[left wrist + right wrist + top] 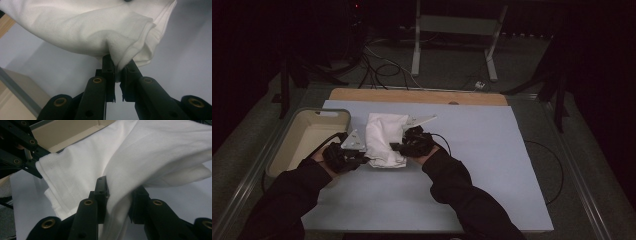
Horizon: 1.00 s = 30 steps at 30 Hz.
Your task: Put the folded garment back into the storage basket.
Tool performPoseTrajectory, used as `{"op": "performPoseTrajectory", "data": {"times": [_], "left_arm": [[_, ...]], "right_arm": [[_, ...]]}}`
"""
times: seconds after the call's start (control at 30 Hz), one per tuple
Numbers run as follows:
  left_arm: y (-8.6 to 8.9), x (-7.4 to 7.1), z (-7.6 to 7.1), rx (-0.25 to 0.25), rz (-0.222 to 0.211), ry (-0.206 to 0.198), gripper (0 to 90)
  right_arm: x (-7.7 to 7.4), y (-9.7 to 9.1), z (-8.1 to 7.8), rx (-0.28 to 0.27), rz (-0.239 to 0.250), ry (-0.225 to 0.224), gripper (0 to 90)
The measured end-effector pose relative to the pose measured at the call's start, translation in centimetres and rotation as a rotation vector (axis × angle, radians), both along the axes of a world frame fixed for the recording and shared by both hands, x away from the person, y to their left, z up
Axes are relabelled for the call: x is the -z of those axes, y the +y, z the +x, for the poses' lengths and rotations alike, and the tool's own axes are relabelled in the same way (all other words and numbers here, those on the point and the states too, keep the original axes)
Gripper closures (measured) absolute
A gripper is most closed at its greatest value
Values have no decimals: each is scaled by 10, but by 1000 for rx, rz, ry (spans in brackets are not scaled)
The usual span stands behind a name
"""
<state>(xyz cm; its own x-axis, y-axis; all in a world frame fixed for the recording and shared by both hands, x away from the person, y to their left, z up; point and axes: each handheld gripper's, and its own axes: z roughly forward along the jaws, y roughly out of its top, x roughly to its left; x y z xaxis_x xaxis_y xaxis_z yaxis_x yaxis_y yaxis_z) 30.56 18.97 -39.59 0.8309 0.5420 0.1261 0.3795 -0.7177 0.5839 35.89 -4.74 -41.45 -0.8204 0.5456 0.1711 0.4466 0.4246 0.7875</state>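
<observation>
White cloth (pixel 384 140), soft, folded, rumpled bundle

Soft matt white cloth (pixel 384 140), fine-knit

The high view looks forward and down from six o'clock; both gripper views sit close, sharing the white cloth (pixel 384 140) from opposite sides.

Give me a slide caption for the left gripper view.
Left gripper pinches a fold of the white cloth above the pale blue table.
</observation>
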Motion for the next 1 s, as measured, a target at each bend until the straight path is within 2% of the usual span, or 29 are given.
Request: {"op": "performPoseTrajectory", "data": {"times": [0.2,1.0], "left_arm": [[8,-3,-1,-16,-7,6,832],[37,-13,-9,-55,11,5,832]], "right_arm": [[-3,9,1,-11,-3,-6,723],[-11,42,1,-55,-7,-23,723]]}}
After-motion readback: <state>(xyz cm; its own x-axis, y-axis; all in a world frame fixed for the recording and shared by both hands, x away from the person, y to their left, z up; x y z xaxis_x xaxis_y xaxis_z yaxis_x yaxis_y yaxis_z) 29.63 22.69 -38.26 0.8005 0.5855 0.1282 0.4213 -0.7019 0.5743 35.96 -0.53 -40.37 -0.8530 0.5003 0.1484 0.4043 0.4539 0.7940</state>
